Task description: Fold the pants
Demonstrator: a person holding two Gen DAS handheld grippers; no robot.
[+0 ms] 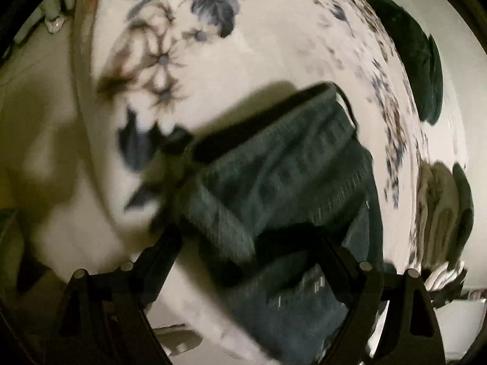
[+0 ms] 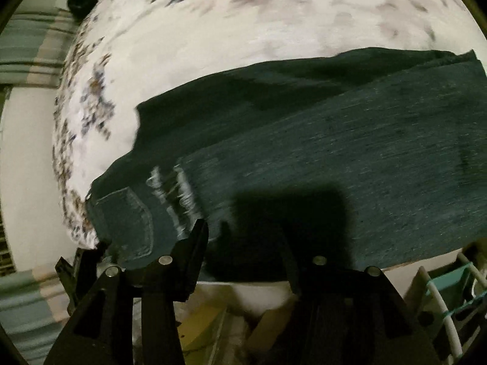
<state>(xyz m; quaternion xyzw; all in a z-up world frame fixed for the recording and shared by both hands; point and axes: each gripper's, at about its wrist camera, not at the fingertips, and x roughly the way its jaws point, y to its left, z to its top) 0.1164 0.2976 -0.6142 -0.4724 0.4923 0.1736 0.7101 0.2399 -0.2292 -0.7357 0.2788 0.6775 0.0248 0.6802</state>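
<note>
Dark blue-green jeans (image 1: 274, 176) lie on a white floral bedspread (image 1: 274, 45). The left wrist view is blurred. In it the left gripper (image 1: 248, 243) stands wide open over the jeans, with cloth showing between its fingers and neither pad pressing on it. The right wrist view shows the jeans (image 2: 334, 140) stretched across the bedspread (image 2: 213, 45), with a back pocket (image 2: 131, 222) and a frayed rip (image 2: 179, 188) at the near left. At the near edge of the jeans the right gripper (image 2: 243, 237) is partly open, casting a dark shadow on the cloth, and grips nothing.
A dark cushion or garment (image 1: 426, 70) lies past the bed's right edge, above a pile of folded clothes (image 1: 441, 213). Below the bed's near edge are a white wire basket (image 2: 441, 298), a yellow item (image 2: 197, 325) and striped teal flooring (image 2: 27, 36).
</note>
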